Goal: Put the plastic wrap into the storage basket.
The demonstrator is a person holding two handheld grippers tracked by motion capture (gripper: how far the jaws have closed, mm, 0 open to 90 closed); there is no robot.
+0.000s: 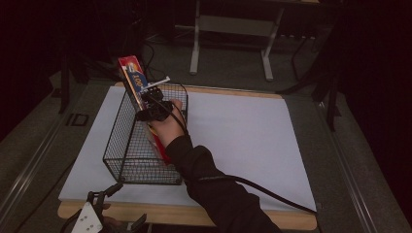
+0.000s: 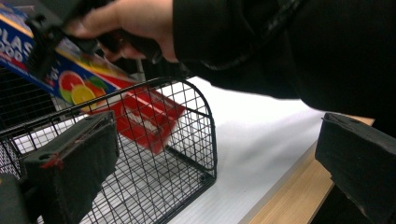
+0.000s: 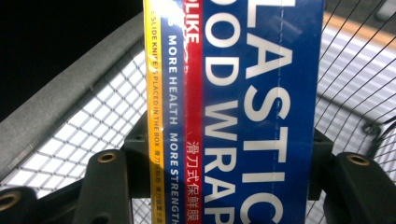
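One plastic wrap box point(image 1: 133, 77), long and blue with red and yellow bands, is tilted in the air with its lower end down inside the one black wire basket point(image 1: 127, 145) and its upper end sticking out past the far rim. Nearest of all, at the near left edge of the counter point(image 1: 272, 213), sit the left tongs point(image 1: 108, 204), jaws spread wide apart with nothing between them; in the left gripper view the two black pads frame the basket's rounded near end. One white sheet point(image 1: 243, 141) covers most of the wooden counter, and the basket stands on its left part, running from near to far. Farther in, one dark-sleeved arm point(image 1: 214, 189) reaches from the near right across to the basket, and the right tongs point(image 1: 154, 104) are clamped across the box, gripping it over the basket. The right gripper view has the box point(image 3: 243, 107) pinned between the jaws, "PLASTIC FOOD WRAP" lettering running up it, basket mesh behind. Beyond the counter, one grey table frame point(image 1: 233, 34) stands on dark floor.
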